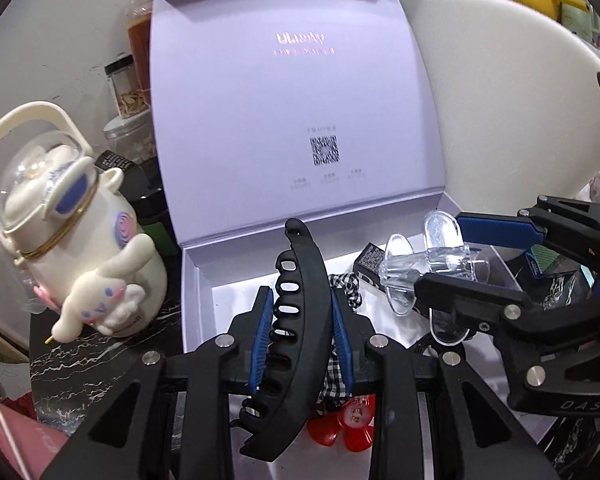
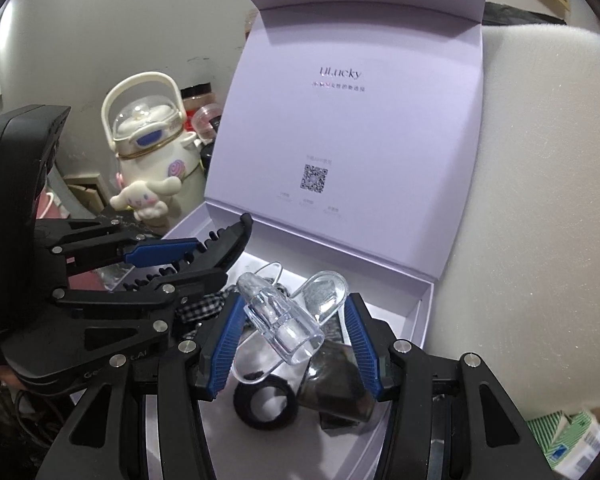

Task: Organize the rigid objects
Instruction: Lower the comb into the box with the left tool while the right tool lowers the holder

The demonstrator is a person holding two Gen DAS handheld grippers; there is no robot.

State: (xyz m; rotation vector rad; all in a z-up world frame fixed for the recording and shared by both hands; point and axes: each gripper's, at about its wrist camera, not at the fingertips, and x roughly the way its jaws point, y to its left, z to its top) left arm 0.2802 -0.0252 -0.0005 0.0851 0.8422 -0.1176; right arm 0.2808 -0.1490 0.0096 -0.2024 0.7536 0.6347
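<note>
An open lavender box (image 1: 192,300) (image 2: 424,312) stands with its lid up. My left gripper (image 1: 302,304) (image 2: 204,256) is shut on a black claw hair clip (image 1: 300,264) (image 2: 228,244), held upright over the box's left half. My right gripper (image 2: 294,308) (image 1: 460,256) is shut on a clear plastic claw clip (image 2: 284,320) (image 1: 432,264), held over the right half. In the box lie a checkered scrunchie (image 1: 346,284), a red flower clip (image 1: 348,424), a black ring-shaped band (image 2: 265,406) and a dark packet (image 2: 336,392).
A cream cartoon-dog bottle (image 1: 72,240) (image 2: 152,148) stands left of the box on the dark marble top (image 1: 80,364). Jars (image 1: 128,88) sit behind it. A white foam board (image 1: 500,100) (image 2: 540,160) rises at the right. A green-striped carton (image 2: 568,440) lies low right.
</note>
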